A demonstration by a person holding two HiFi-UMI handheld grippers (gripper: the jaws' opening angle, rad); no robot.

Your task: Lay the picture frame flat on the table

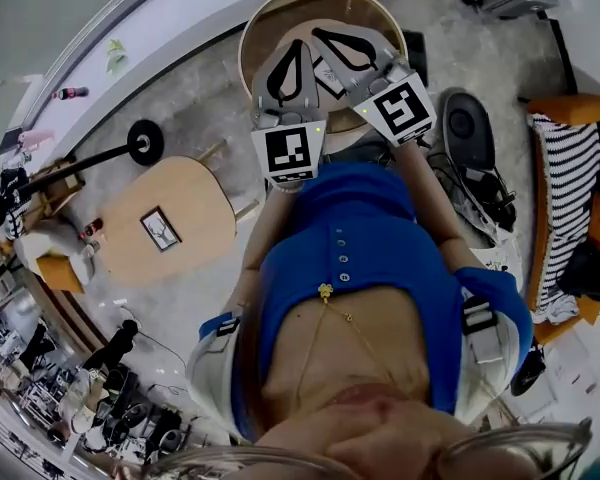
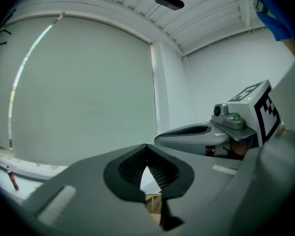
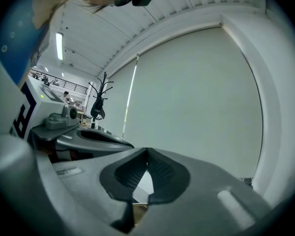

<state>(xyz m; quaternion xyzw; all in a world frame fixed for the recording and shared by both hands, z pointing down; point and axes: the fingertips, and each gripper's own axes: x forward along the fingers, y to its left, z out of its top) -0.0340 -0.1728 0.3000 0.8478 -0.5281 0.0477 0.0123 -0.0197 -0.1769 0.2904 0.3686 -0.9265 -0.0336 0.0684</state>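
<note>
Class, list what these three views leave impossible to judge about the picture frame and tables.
The picture frame: head view, too small to tell standing from flat.
The round table: head view, left gripper and right gripper cover its middle.
Both gripper views: frame outside the picture.

Left gripper (image 2: 146, 152), right gripper (image 3: 147, 154): two. Picture frame (image 1: 161, 230): one. Oval table (image 1: 198, 193), round table (image 1: 270, 20): two.

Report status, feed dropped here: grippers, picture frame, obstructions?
Left gripper shut, empty. Right gripper shut, empty. Picture frame on wooden table, untouched, out left. Black stand beside it.
</note>
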